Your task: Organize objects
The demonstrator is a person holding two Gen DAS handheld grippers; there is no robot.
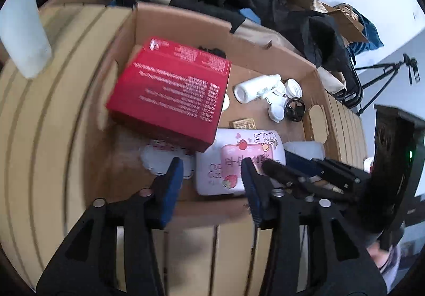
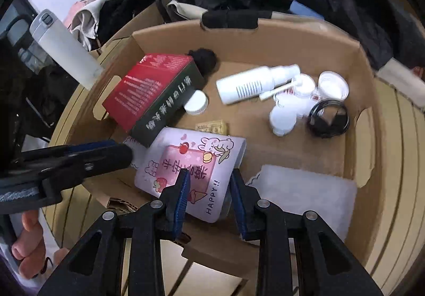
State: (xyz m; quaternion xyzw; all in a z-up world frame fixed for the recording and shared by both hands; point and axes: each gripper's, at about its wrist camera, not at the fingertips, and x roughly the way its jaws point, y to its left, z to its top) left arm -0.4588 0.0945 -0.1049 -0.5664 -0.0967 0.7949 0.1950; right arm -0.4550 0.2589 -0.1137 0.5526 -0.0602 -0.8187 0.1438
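Both grippers hang over an open cardboard box (image 2: 305, 30) that holds the items to be sorted. The right gripper (image 2: 209, 189) stands with its jaws moderately wide and holding nothing; they straddle the near short edge of the pink card pack (image 2: 191, 163), which lies flat on the box floor just ahead of the fingertips. The pack's long axis runs away from this gripper toward the red box (image 2: 148, 89), whose corner rests on the pack's far end. The left gripper (image 1: 212, 176) also stands wide apart and holds nothing, poised above the pack's left side, with the same pack (image 1: 239, 160) showing between its fingers. Judged from both views, the right gripper is the nearer and better aligned: its jaws already bracket the pack across its short width. A grasp would probably have to slide the pack out from under the red box. Farther in the box lie a white spray bottle (image 2: 247, 85), small white jars (image 2: 284, 115) and a coiled black cable (image 2: 329, 116).
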